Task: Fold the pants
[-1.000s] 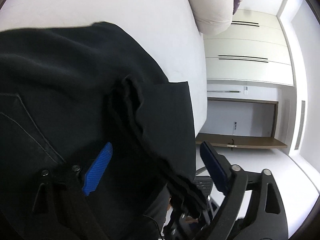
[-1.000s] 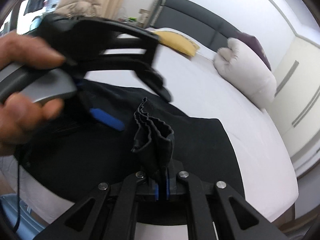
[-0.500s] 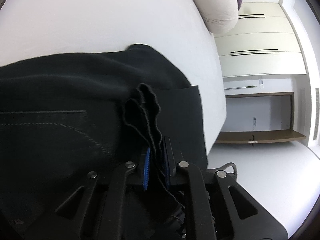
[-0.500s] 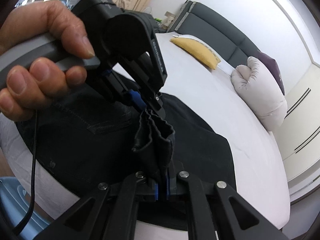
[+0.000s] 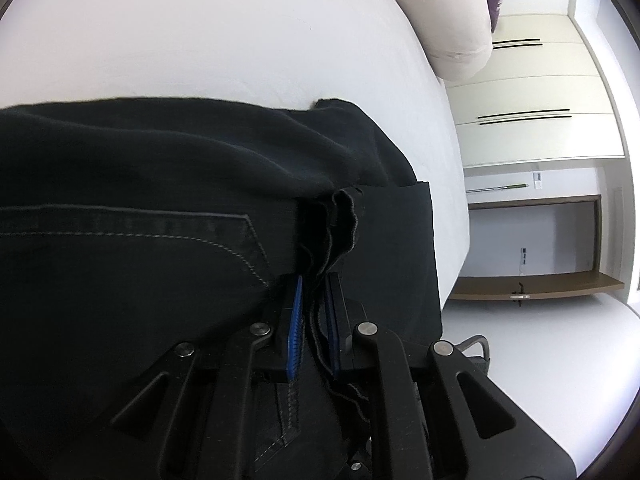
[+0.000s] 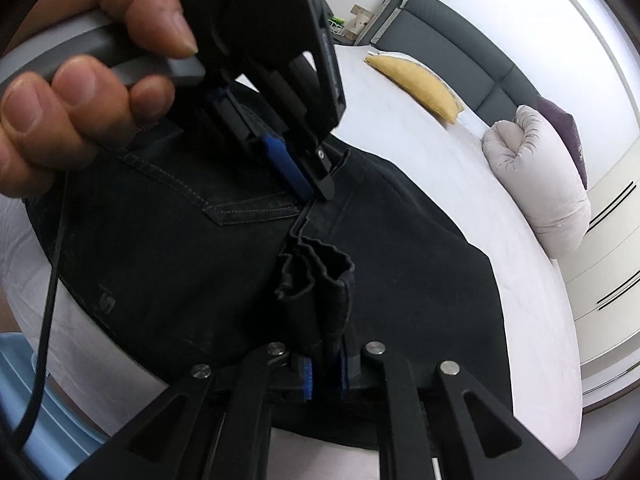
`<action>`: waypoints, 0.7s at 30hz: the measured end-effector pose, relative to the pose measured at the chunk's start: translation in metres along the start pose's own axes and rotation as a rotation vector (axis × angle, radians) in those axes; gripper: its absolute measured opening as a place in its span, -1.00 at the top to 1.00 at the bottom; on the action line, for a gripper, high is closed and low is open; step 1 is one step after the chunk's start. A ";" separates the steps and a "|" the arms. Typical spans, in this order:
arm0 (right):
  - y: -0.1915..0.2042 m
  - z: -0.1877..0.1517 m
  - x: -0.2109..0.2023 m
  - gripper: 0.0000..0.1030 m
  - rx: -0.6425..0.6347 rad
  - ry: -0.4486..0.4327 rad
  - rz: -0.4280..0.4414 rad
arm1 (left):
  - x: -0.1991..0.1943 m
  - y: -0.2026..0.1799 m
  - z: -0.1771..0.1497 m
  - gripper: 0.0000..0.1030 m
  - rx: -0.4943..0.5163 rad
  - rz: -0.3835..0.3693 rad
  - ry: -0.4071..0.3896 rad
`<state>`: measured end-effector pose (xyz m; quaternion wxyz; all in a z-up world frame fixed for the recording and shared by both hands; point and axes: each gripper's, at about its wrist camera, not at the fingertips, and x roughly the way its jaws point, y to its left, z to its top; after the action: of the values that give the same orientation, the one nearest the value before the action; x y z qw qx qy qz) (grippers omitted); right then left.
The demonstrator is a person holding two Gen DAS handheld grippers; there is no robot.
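Observation:
Black pants point(image 5: 120, 184) lie spread on the white bed point(image 5: 200, 40), back pocket up. My left gripper point(image 5: 315, 280) is shut on a bunched fold of their edge, which sticks up between its blue pads. In the right wrist view a hand point(image 6: 80, 80) holds this left gripper point(image 6: 316, 194), tips down on the pants point(image 6: 180, 260) by the pocket seam. My right gripper point(image 6: 325, 360) grips another upright bunch of the same edge just in front. Its jaws are opening, with the cloth still pinched between them.
A pale bolster pillow point(image 6: 544, 184), a yellow cushion point(image 6: 420, 84) and a purple cushion point(image 6: 564, 136) lie near the dark headboard point(image 6: 460, 52). White wardrobe doors point(image 5: 532, 92) stand past the bed's far side. A light blue object point(image 6: 24, 400) sits low at the left, and a cable point(image 6: 52, 280) hangs from the hand.
My left gripper went from wide open around the fold to shut on it. The right gripper sank closer to the left one, and its pads have parted slightly.

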<state>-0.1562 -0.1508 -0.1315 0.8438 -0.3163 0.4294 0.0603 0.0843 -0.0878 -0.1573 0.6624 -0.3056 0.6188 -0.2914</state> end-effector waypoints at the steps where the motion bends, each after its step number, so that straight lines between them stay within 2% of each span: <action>1: 0.001 0.001 -0.001 0.75 -0.001 0.000 0.000 | -0.003 -0.003 0.000 0.80 0.005 0.015 -0.014; 4: 0.004 0.001 -0.003 0.75 -0.012 -0.001 -0.005 | -0.020 0.004 -0.003 0.80 0.017 0.031 -0.037; 11: 0.015 0.003 -0.009 0.75 -0.025 0.003 -0.007 | -0.021 0.013 -0.003 0.80 0.003 0.034 -0.055; 12: 0.017 0.002 -0.009 0.75 -0.028 0.006 -0.006 | -0.030 0.016 -0.004 0.80 0.009 0.035 -0.057; 16: 0.013 0.003 -0.005 0.73 -0.034 0.005 -0.008 | -0.040 -0.003 -0.008 0.80 0.095 0.029 -0.063; 21: 0.016 0.001 -0.005 0.72 -0.032 0.002 -0.008 | -0.015 -0.040 -0.005 0.80 0.210 0.056 -0.013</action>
<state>-0.1643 -0.1369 -0.1352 0.8385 -0.3315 0.4278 0.0637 0.0781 -0.1025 -0.1177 0.7026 -0.2190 0.5889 -0.3339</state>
